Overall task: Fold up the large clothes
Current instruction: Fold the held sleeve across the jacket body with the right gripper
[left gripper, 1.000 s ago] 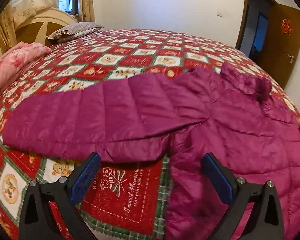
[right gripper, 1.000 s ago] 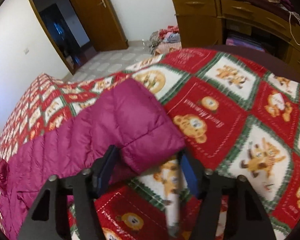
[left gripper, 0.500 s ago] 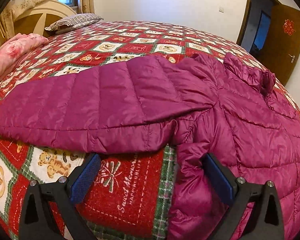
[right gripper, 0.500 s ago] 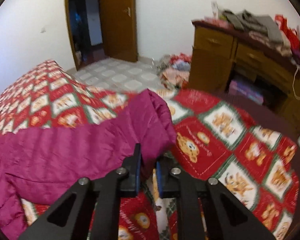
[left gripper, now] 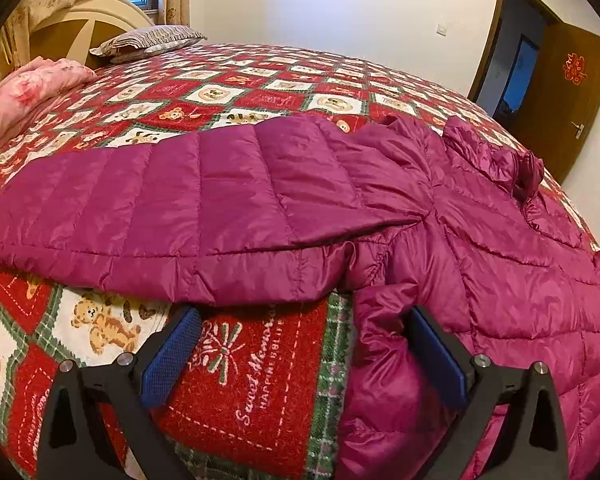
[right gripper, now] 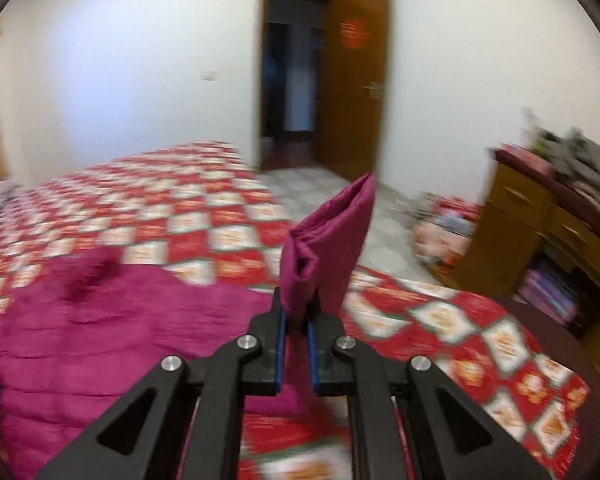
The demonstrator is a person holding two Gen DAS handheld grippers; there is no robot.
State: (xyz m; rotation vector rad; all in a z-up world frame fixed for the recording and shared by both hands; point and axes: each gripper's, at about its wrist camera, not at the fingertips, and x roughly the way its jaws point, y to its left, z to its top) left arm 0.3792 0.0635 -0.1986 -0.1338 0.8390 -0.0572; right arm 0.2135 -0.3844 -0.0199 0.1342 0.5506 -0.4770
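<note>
My right claw [right gripper: 296, 318] has just snapped its jaws together on the sleeve cuff [right gripper: 328, 236] of the magenta puffer jacket [left gripper: 480, 248]. A second ago they stood wide around that cuff as it lay flat on the bed; now the cuff is pinched between the blue pads and stands up out of them toward 12 o'clock, folded on itself, hollow end showing. The view has swung too: then it looked down at the quilt, now it faces the open brown door [right gripper: 352, 80], all smeared with blur.

My left claw [left gripper: 300, 344] has barely shifted. Its jaws are spread wide, clamping nothing, low over the bed. The jacket's side edge bulges in against the right pad; I can't tell whether they touch.

The jacket is slick, shiny, stitched into puffy horizontal channels, spread across the quilt [left gripper: 240, 380], a fuzzy patchwork of red and cream diamonds with teddy bears and green plaid bands.

Only the left view shows the other sleeve [left gripper: 172, 220] stretched flat toward 9 o'clock, the striped pillow [left gripper: 148, 42] and the pink bedding [left gripper: 24, 92] near 10 o'clock. Only the right view shows the wooden dresser [right gripper: 548, 240] at 3 o'clock, piled with clothes.
</note>
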